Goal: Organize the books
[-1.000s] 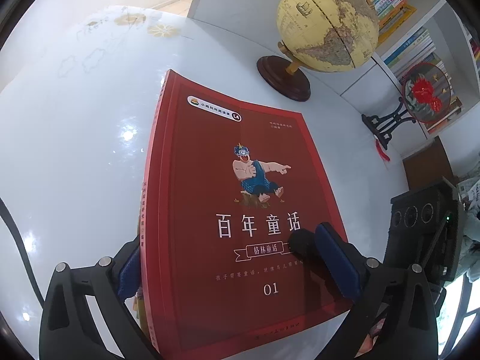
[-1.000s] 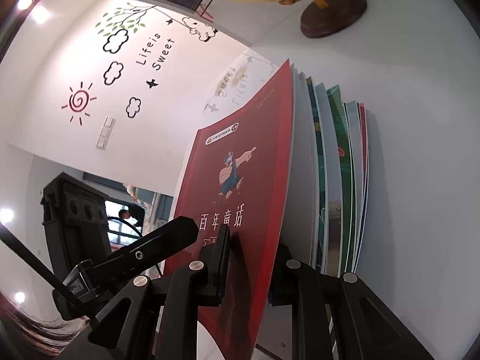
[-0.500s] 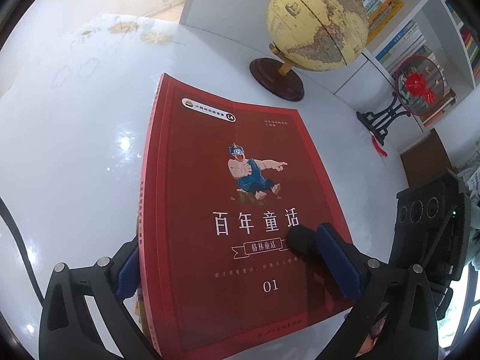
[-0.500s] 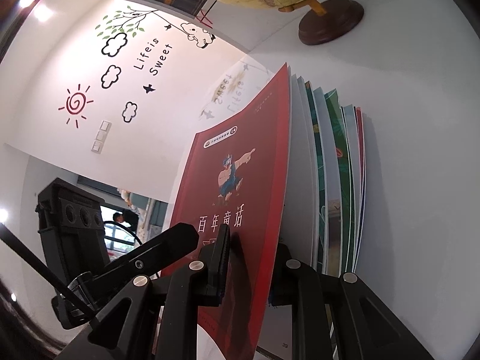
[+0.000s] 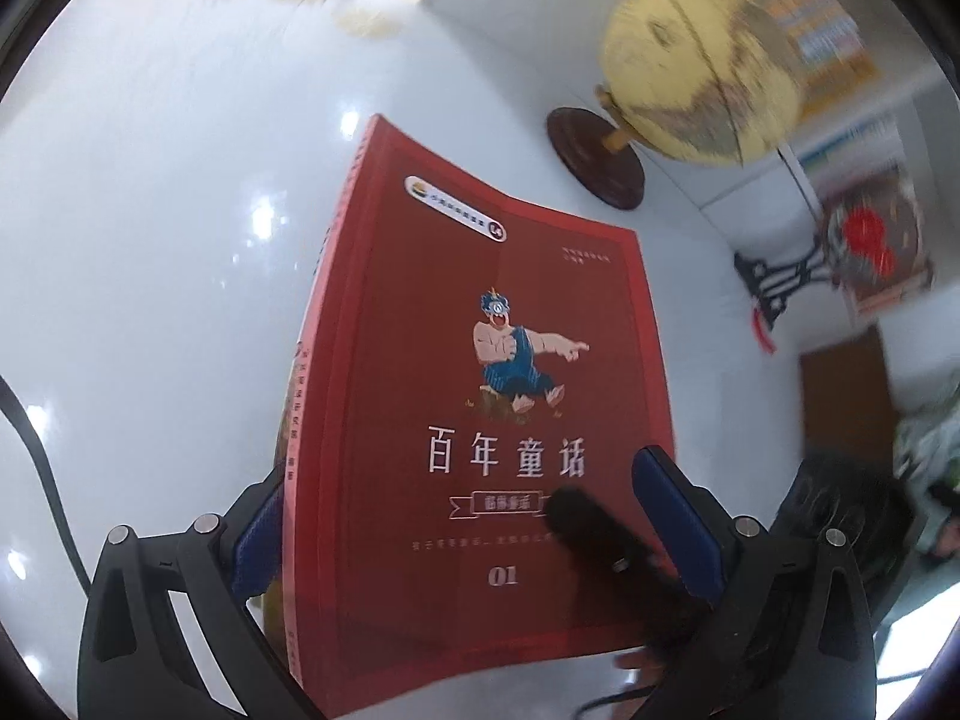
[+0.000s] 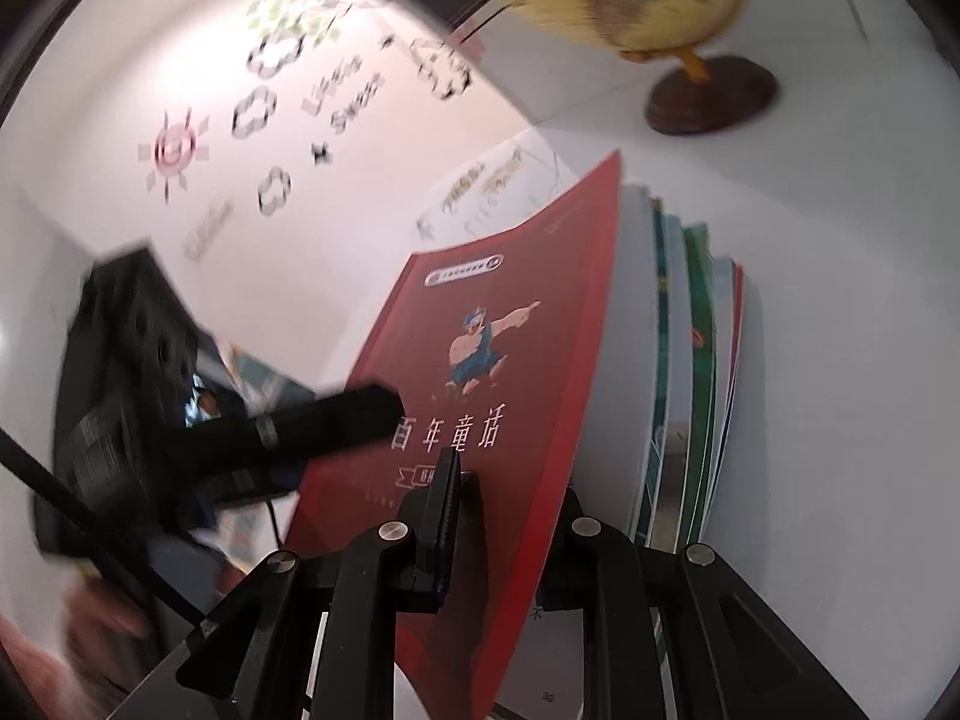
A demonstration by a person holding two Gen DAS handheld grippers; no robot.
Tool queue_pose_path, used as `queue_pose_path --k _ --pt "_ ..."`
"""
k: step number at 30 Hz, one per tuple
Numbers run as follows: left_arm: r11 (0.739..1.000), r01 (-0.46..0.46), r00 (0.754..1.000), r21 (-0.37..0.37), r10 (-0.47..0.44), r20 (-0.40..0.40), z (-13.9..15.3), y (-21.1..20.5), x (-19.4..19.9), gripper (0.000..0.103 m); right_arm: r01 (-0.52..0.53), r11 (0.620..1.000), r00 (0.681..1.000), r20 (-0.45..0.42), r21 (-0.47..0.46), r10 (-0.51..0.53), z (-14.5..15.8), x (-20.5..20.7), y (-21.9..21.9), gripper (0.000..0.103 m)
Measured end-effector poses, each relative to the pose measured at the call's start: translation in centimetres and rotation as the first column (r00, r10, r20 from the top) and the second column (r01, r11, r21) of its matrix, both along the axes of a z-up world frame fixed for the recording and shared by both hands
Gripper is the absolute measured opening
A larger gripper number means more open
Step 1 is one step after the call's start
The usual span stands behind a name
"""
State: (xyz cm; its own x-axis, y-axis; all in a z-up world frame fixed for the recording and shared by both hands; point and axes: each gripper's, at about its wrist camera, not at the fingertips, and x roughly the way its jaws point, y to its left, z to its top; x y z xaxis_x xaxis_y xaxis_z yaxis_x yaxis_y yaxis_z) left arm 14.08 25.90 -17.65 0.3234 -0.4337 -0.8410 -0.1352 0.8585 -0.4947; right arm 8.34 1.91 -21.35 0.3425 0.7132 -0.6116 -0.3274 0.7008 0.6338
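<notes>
A red book [image 5: 480, 312] with a cartoon figure fronts a stack of books [image 6: 690, 360] that stands on edge on the white table [image 5: 150, 240]. In the left wrist view my left gripper [image 5: 459, 468] straddles the stack. Its left blue pad [image 5: 258, 534] is behind the spine side and its right pad [image 5: 678, 522] lies over the cover's right edge. In the right wrist view my right gripper [image 6: 510, 480] is shut on the red book's lower edge, one finger on the cover, the other behind it. The left gripper's finger [image 6: 336, 414] shows beside the cover.
A yellow globe [image 5: 702, 60] on a dark wooden base [image 5: 594, 162] stands behind the books. A bookshelf [image 5: 840, 48] and a red ornament on a black stand [image 5: 864, 240] are at the right. A decorated wall [image 6: 270, 120] lies to the left.
Both grippers have rolled together with the books, so the background has shifted and blurred. The globe sits further right in the left wrist view. The hold on the books looks the same.
</notes>
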Motion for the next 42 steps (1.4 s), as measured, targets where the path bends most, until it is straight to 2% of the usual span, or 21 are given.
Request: queue_pose_path --k 3,7,10,16,20,24,26,28,30,31,33,36,38,40,42 --pt "0.999 0.005 0.998 -0.044 -0.007 -0.064 -0.2 0.6 0.8 0.102 -0.044 0.997 0.999 0.012 -0.065 0.045 0.5 0.3 0.8 0.018" --pt "0.995 -0.029 0.997 -0.095 0.022 -0.076 -0.5 1.2 0.7 0.102 -0.004 1.000 0.996 -0.094 0.020 0.006 -0.2 1.4 -0.1 0.018" --pt "0.998 0.021 0.997 -0.067 -0.025 -0.071 -0.6 0.6 0.7 0.102 0.008 0.999 0.991 -0.131 0.047 -0.001 -0.4 1.7 -0.3 0.018" --pt "0.997 0.075 0.993 0.031 -0.072 -0.098 -0.7 -0.6 1.5 0.102 -0.048 0.997 0.996 -0.073 -0.064 0.043 0.6 1.6 1.1 0.018" --pt "0.996 0.076 0.989 0.038 -0.070 -0.128 -0.9 -0.5 1.9 0.102 -0.029 0.998 0.995 -0.099 -0.060 0.022 0.5 1.7 1.0 0.018" --pt "0.997 0.066 0.986 0.031 -0.060 -0.155 -1.2 -0.2 2.2 0.102 0.044 0.998 0.967 -0.251 0.034 -0.034 -0.5 2.8 -0.2 0.018" --pt "0.996 0.074 0.980 0.045 -0.064 -0.186 -1.3 -0.4 2.6 0.102 0.102 0.990 0.929 -0.366 0.099 -0.060 -1.4 3.3 -1.2 0.018" --pt "0.995 0.074 0.973 0.060 -0.058 -0.225 -1.5 -0.3 2.8 0.102 0.127 0.986 0.895 -0.442 0.112 -0.065 -1.7 3.6 -1.7 0.018" --pt "0.994 0.028 0.952 0.102 0.005 -0.307 -1.7 0.1 2.3 0.102 0.089 0.995 0.899 -0.433 0.042 -0.062 -0.7 3.6 -1.4 0.023" --pt "0.994 0.003 0.946 0.107 0.032 -0.324 -1.7 0.4 2.0 0.102 0.041 0.998 0.914 -0.401 -0.040 -0.054 0.4 3.5 -0.9 0.025" --pt "0.995 -0.052 0.945 0.079 0.075 -0.319 -0.9 1.0 0.8 0.102 -0.033 0.985 0.931 -0.364 -0.171 -0.032 2.0 3.1 0.0 0.037" --pt "0.989 -0.080 0.950 0.126 0.114 -0.292 1.2 0.7 -1.1 0.102 -0.113 0.943 0.933 -0.360 -0.313 -0.008 3.5 2.0 0.1 0.046" --pt "0.987 -0.073 0.955 0.142 0.110 -0.274 2.5 0.1 -2.2 0.102 -0.127 0.917 0.931 -0.365 -0.378 -0.021 4.4 1.3 -0.8 0.052" --pt "0.986 -0.046 0.964 0.162 0.086 -0.250 4.2 -0.8 -3.3 0.102 -0.098 0.903 0.944 -0.327 -0.418 -0.050 5.8 0.2 -2.4 0.058" --pt "0.982 -0.014 0.975 0.190 0.056 -0.214 6.2 -1.8 -4.5 0.102 -0.048 0.895 0.966 -0.248 -0.444 -0.071 7.5 -0.9 -4.1 0.075"
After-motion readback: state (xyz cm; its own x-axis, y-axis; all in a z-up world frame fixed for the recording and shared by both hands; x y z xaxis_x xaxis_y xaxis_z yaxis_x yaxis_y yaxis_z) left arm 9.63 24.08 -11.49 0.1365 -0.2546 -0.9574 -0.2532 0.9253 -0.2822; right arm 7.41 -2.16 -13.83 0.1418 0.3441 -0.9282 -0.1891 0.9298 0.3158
